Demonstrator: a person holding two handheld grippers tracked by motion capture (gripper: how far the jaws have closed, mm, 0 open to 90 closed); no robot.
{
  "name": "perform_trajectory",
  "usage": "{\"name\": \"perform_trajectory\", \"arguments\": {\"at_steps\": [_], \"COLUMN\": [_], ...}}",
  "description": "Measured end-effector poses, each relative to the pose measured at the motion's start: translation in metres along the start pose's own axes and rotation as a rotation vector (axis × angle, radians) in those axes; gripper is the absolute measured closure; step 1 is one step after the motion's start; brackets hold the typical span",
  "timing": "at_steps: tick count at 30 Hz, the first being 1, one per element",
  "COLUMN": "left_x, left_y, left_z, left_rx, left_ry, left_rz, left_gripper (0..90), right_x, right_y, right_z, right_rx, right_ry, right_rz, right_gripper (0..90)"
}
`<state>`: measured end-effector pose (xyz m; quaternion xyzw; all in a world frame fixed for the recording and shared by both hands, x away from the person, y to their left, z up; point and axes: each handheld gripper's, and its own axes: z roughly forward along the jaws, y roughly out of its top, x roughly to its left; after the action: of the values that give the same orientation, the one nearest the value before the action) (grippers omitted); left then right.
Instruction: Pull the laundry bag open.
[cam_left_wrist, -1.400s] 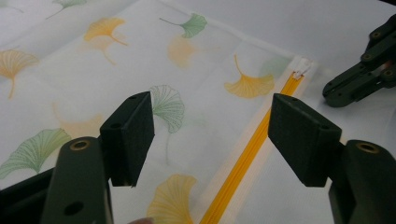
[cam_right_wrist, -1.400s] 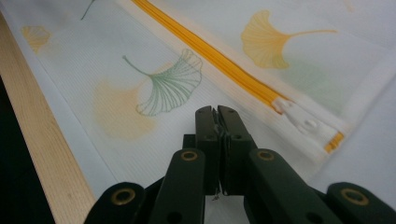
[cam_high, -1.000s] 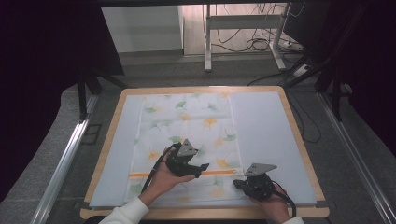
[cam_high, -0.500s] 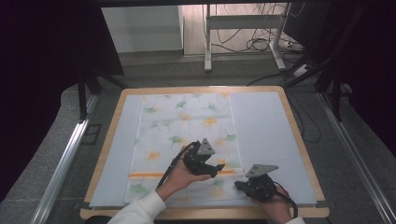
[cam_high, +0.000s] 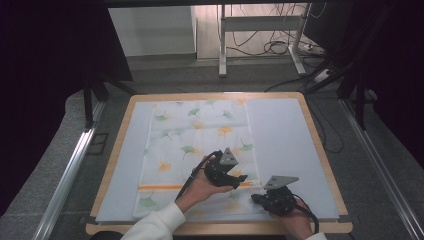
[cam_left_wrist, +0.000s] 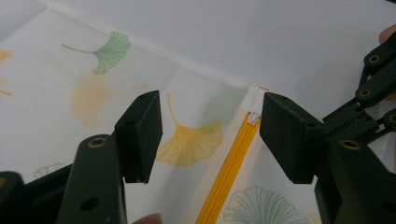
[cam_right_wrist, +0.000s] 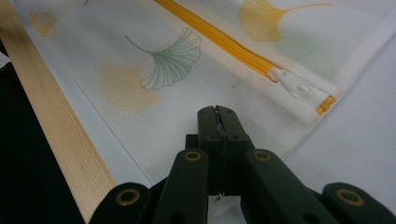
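A white cloth bag (cam_high: 200, 140) printed with ginkgo leaves lies flat on the mat, an orange zipper (cam_high: 160, 187) running across its near part. My left gripper (cam_high: 236, 181) hovers open over the zipper's right end. In the left gripper view its jaws (cam_left_wrist: 210, 135) have just been closing, with the zipper (cam_left_wrist: 229, 172) and its white pull (cam_left_wrist: 253, 117) lying between them untouched. My right gripper (cam_high: 256, 198) is shut on the bag's fabric near its front right corner. The right gripper view shows a sliver of cloth in the closed tips (cam_right_wrist: 217, 114), just short of the zipper pull (cam_right_wrist: 292, 84).
The bag rests on a pale mat (cam_high: 290, 135) covering a wooden-rimmed table (cam_high: 320, 150). The table's front edge (cam_right_wrist: 60, 140) runs close to my right gripper. Table legs and cables (cam_high: 270, 45) stand on the floor beyond.
My left gripper has moved to the right across the bag, to the zipper's right end near the right gripper. The right gripper has kept still.
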<state>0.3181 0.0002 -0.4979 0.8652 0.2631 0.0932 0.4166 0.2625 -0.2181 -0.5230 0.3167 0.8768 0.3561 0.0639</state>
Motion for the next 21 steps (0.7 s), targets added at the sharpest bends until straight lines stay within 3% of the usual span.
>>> {"name": "perform_trajectory", "arguments": {"at_steps": [9,13,15,17,19,20,21], "left_x": [-0.006,-0.009,-0.009,-0.011,-0.011,-0.013,-0.012], "left_y": [0.004,0.006,0.008,0.01,0.011,0.011,0.012], "left_z": [0.018,0.026,0.028,0.032,0.033,0.034,0.035], "left_rx": [0.03,0.052,0.086,0.071,0.089,0.079,0.099], "left_ry": [-0.044,-0.047,-0.047,-0.057,-0.059,-0.062,-0.063], "left_rz": [0.006,0.026,0.064,0.04,0.06,0.044,0.066], "left_gripper": [46.5,48.8,49.5,50.3,51.0,51.4,51.6], "right_x": [0.001,0.0,0.0,0.0,0.0,0.0,0.0], "right_y": [0.0,0.0,0.0,0.0,0.0,0.0,0.0], "right_z": [0.0,0.0,0.0,0.0,0.0,0.0,-0.001], "right_rx": [0.003,0.003,0.003,0.003,0.004,0.004,0.005], "right_ry": [-0.01,-0.006,-0.006,-0.004,-0.005,-0.006,-0.006], "right_rz": [-0.013,-0.011,-0.01,-0.01,-0.01,-0.01,-0.011], "right_gripper": [89.3,89.2,89.3,89.2,89.3,89.2,89.2]}}
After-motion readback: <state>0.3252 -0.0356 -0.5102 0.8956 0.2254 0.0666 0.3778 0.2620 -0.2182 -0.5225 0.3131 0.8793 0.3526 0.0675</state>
